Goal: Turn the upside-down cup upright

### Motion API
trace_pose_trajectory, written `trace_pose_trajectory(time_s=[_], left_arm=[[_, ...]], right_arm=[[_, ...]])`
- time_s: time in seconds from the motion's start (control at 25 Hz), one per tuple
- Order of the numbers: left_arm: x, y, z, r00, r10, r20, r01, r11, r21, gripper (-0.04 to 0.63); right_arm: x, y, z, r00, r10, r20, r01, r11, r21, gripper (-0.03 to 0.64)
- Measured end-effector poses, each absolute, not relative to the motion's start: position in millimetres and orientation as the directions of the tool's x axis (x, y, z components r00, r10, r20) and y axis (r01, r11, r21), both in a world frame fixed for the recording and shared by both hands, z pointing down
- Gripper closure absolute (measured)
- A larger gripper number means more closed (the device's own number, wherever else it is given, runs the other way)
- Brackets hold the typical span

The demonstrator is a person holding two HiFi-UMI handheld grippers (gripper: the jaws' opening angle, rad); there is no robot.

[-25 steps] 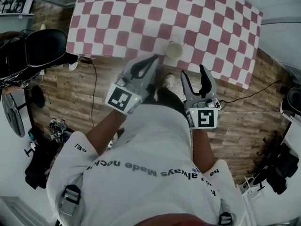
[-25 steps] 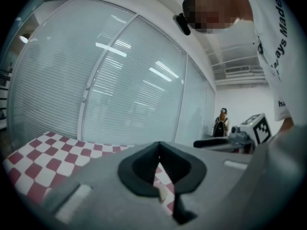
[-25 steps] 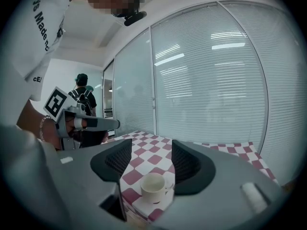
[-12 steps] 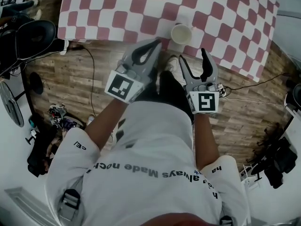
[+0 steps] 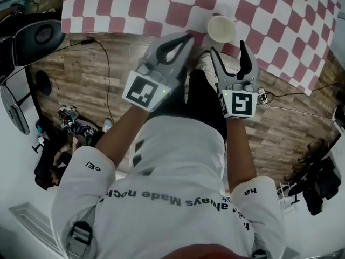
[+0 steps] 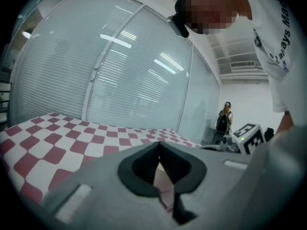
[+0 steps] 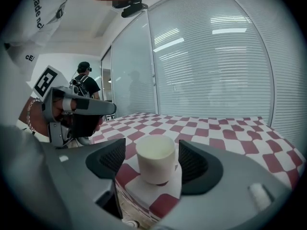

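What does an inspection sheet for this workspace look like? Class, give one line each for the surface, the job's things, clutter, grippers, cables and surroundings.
Surface: table under a red-and-white checked cloth.
Job's things: cream cup near the table's near edge; its top looks closed, so apparently upside down.
Clutter: nothing seen on the cloth.
Grippers: left gripper shut, empty; right gripper open, jaws just been opening, cup ahead of them, untouched.
Cables: black cable trailing over the wooden floor.
Surroundings: black chair, glass wall with blinds, a person standing far off.
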State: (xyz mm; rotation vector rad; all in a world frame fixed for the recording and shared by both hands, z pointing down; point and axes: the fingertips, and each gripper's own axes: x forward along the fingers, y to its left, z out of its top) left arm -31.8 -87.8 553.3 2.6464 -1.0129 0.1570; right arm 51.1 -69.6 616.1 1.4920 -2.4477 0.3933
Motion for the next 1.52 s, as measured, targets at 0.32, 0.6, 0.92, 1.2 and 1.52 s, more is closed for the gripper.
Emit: trace_pose_trajectory(time_s=[0.32, 0.6, 0.92, 1.2, 1.52], left_arm=[[-35, -95, 585, 0.734, -0.642, 0.224, -0.68, -0.69, 0.251, 0.591], [-40, -96, 612, 0.728, -0.643, 0.24, -0.686, -0.684, 0.25, 0.591], [-45, -88, 630, 0.72, -0.64, 0.266, -0.693, -0.671, 0.264, 0.591], [-46, -83, 640, 0.721, -0.634, 0.281, -0.693, -0.668, 0.271, 0.591], [-46, -82, 646, 0.716, -0.632, 0.296, -0.697, -0.662, 0.274, 0.591]], right_arm=[[52, -85, 655, -0.43, -0.829, 0.358, -0.899, 0.429, -0.085, 0.241], [43, -93, 677, -0.436, -0.827, 0.354, -0.896, 0.434, -0.09, 0.232], [38, -104, 686, -0.422, -0.835, 0.354, -0.904, 0.417, -0.094, 0.225], [37, -116, 687, -0.417, -0.846, 0.334, -0.907, 0.412, -0.089, 0.215], [37, -117, 688, -0.442, -0.84, 0.314, -0.895, 0.434, -0.099, 0.216]])
